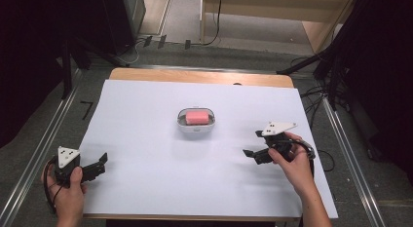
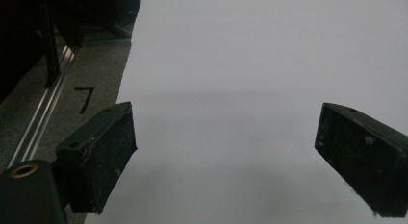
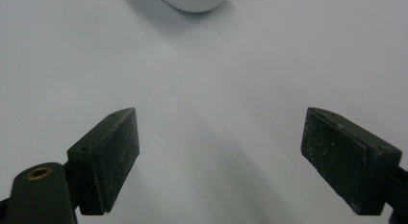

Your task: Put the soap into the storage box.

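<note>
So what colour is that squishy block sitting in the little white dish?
Pink block, clearest in the high view.

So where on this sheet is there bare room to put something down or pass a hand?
Nearly everywhere. The white sheet is bare between the left gripper and right gripper, and behind the white dish to the wooden far edge. Only the centre is taken, where that dish holds a pink block.
</note>
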Demonstrator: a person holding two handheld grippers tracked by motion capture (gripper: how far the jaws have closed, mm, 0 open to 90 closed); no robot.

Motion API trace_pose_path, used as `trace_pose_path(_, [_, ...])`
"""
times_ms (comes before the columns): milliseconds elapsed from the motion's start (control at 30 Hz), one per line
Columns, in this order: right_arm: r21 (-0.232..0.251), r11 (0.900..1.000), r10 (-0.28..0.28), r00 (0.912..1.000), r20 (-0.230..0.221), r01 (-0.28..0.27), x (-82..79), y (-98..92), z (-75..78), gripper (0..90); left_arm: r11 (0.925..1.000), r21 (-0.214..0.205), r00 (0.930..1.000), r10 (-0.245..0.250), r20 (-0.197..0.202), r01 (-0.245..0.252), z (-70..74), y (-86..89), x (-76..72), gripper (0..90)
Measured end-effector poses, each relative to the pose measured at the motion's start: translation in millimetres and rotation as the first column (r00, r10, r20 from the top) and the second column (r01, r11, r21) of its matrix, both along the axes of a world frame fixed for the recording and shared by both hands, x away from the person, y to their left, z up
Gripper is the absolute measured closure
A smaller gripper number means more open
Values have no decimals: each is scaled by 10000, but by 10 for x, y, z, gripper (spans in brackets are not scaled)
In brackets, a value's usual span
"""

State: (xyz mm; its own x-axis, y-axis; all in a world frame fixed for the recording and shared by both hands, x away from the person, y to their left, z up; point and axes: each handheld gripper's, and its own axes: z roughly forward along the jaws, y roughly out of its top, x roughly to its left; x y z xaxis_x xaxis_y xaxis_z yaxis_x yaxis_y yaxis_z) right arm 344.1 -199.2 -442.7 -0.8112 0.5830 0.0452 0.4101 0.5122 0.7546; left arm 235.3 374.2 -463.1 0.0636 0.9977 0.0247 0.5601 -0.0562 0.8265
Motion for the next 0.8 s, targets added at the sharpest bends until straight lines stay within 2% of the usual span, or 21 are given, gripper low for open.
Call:
trace_pose_path(400, [148, 9983, -558, 9984, -30, 559, -155, -297, -152, 140, 10000, 27, 10000, 8, -8, -8, 0, -3, -1, 76])
trace_pose_path(500, [117, 9960, -883, 9961, -64, 884, -208, -393, -215, 140, 10000, 51, 10000, -3, -7, 3, 1, -7, -1, 76])
trace_pose_path(800, [343, 9897, -1384, 9903, -121, 1387, -347, -587, -311, 140, 10000, 85, 10000, 17, -9, -17, -1, -10, 1, 76])
